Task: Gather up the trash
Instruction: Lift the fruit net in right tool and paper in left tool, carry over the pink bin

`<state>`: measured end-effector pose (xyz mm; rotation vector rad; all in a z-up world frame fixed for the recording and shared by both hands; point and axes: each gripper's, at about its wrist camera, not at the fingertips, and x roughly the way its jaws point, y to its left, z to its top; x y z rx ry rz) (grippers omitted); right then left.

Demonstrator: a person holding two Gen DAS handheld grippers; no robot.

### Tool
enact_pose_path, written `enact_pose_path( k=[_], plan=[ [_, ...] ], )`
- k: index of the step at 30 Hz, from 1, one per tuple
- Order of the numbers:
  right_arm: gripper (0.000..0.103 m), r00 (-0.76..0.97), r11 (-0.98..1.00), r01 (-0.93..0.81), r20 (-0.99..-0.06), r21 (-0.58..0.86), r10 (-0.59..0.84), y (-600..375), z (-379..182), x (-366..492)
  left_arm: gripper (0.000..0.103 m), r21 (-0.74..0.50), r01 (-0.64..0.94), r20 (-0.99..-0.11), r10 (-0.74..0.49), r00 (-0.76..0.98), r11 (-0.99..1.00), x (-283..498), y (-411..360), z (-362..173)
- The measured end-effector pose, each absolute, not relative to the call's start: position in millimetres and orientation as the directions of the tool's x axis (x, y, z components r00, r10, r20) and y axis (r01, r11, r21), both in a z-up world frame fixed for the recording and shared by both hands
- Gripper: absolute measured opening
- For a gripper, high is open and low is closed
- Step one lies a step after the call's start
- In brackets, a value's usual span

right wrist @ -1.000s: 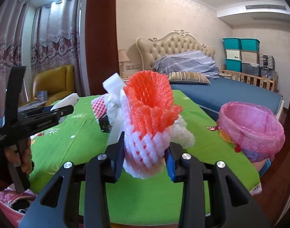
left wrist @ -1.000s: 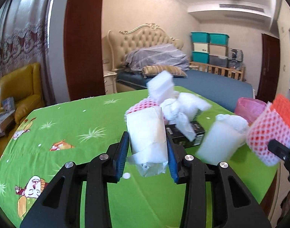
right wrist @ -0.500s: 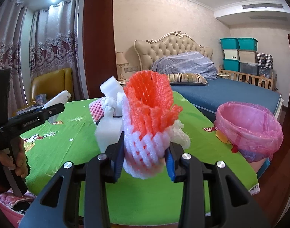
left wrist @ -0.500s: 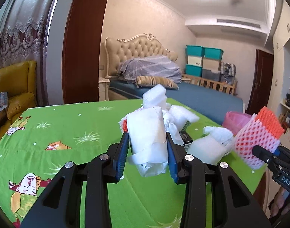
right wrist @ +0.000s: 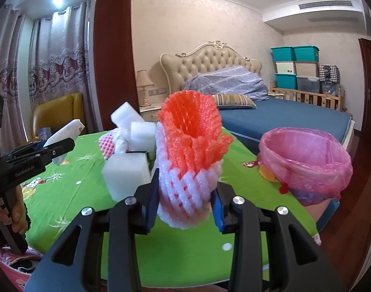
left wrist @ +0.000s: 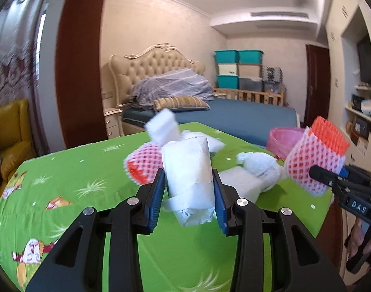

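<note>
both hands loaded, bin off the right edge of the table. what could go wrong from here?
1. The white paper wad sticks far out of the left gripper with a loose strip hanging, so it may slip on the way.
2. The foam net is soft and squashed in the right gripper; it could spring out.
3. The pink-lined bin sits beyond the table edge, so an early drop lands outside it.

My left gripper [left wrist: 188, 196] clamps a white paper roll [left wrist: 189, 170] above the green tablecloth [left wrist: 76, 185]. Behind it lie a red foam net [left wrist: 143, 168] and white foam scraps [left wrist: 256, 168]. At right, my right gripper [left wrist: 331, 182] grips a second net [left wrist: 316, 155] near the pink bin [left wrist: 282, 137].
</note>
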<state>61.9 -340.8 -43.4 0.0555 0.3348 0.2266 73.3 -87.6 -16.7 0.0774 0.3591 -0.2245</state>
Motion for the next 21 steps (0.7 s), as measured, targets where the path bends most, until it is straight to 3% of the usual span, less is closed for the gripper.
enact_pose_path(
  k=[21],
  plan=[
    [0.037, 0.940, 1.000, -0.001, -0.342, -0.021, -0.006, -430.7, -21.3, 90.8, 0.038, 0.049, 0.519, -0.456, -0.443, 0.772, 0.854, 140.0, -244.1, -8.4]
  ],
)
